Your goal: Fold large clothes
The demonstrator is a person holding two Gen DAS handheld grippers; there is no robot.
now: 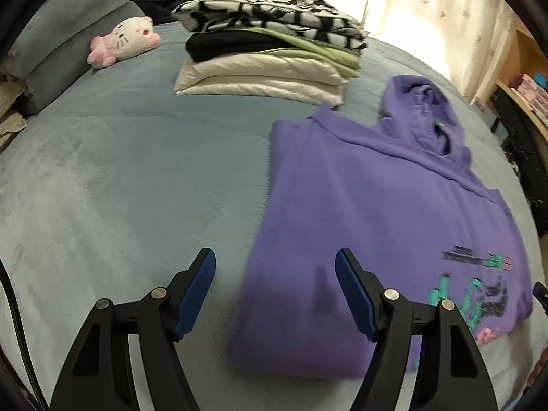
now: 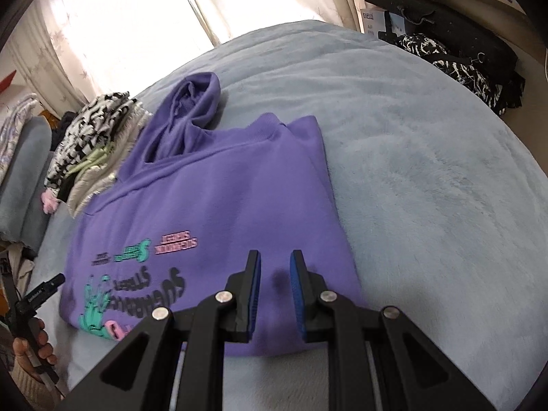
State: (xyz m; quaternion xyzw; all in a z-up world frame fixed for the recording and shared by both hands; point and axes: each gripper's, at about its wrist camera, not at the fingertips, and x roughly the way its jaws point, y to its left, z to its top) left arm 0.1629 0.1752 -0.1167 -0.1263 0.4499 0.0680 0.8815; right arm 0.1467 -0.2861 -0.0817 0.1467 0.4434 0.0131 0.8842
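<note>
Purple hoodie (image 2: 219,212): folded with sleeves tucked in, hood (image 2: 191,102) laid flat toward 11 o'clock, printed side up, lying on my pale blue fleece bed cover (image 2: 428,178). Stack of folded clothes (image 1: 270,44): at 12 o'clock in my left view, just beyond the hoodie's shoulder. Pink-and-white plush toy (image 1: 125,41): at 10 o'clock, near the pillows. My left gripper (image 1: 275,294): jaws spread wide, nothing between them, hovering over the hoodie's near left edge. My right gripper (image 2: 275,291): jaws drawn to a narrow gap, gripping nothing, above the hoodie's near hem. Person's hand (image 2: 34,346): at 8 o'clock in my right view, holding the left gripper's handle.
</note>
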